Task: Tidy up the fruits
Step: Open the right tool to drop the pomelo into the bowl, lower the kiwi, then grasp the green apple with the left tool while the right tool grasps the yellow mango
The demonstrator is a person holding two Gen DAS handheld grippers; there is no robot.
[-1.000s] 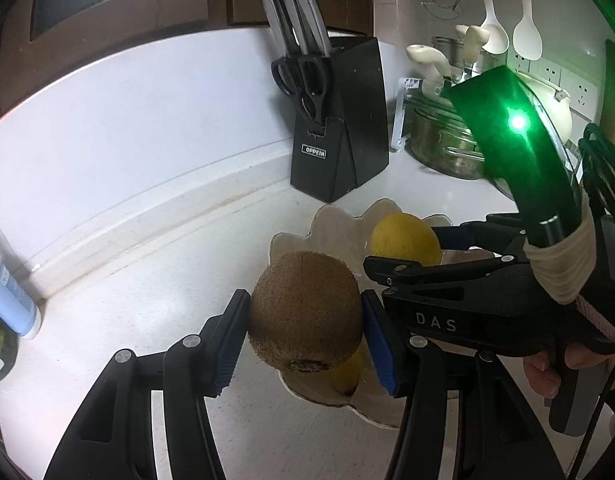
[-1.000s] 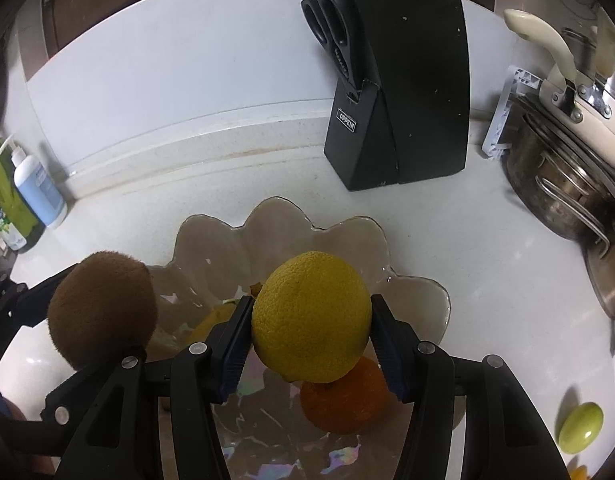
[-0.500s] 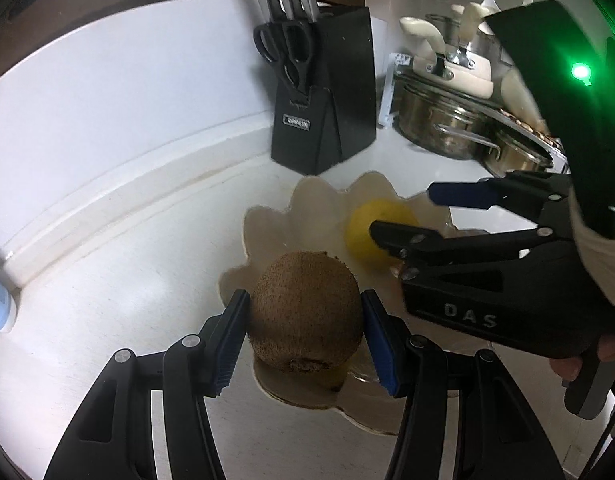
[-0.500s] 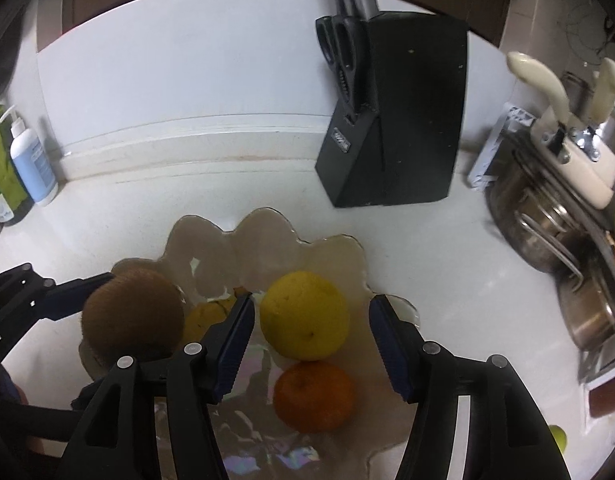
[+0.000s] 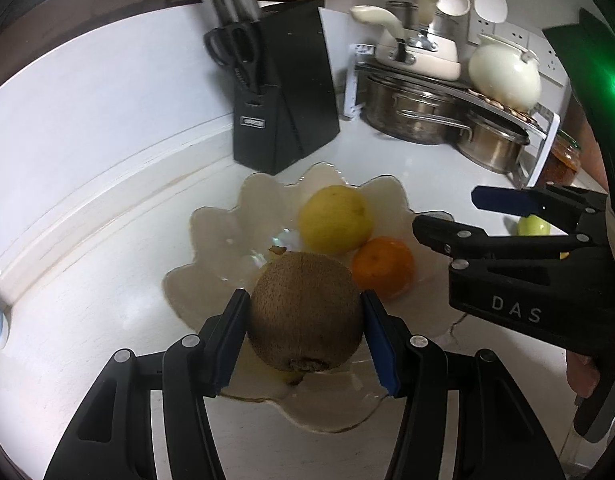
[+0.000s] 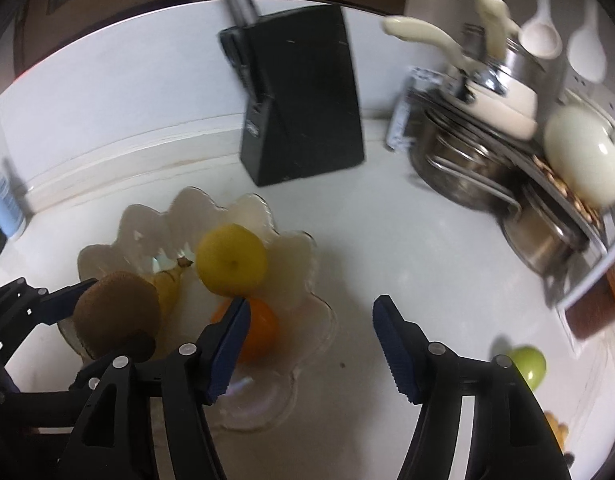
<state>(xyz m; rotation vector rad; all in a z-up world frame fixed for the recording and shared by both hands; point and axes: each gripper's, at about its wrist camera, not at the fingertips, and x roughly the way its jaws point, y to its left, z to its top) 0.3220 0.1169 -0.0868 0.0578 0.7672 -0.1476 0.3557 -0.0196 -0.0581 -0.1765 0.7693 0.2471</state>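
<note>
Clamping the kiwi (image 5: pixel 305 312) between both blue pads, your left gripper (image 5: pixel 305 330) holds it above the near side of the scalloped glass bowl (image 5: pixel 211 240); your right gripper (image 6: pixel 311 344) has its jaws spread wide with nothing between them, over the bowl's right rim and the white counter (image 6: pixel 407 256). Inside the bowl you've got a lemon (image 5: pixel 334 219), an orange (image 5: pixel 383 266) touching it, and a banana (image 6: pixel 169 282) beside the kiwi. Outward: a green fruit (image 6: pixel 527 364) sits on the counter well right of the bowl, and a black knife block (image 5: pixel 285 92) stands behind it.
</note>
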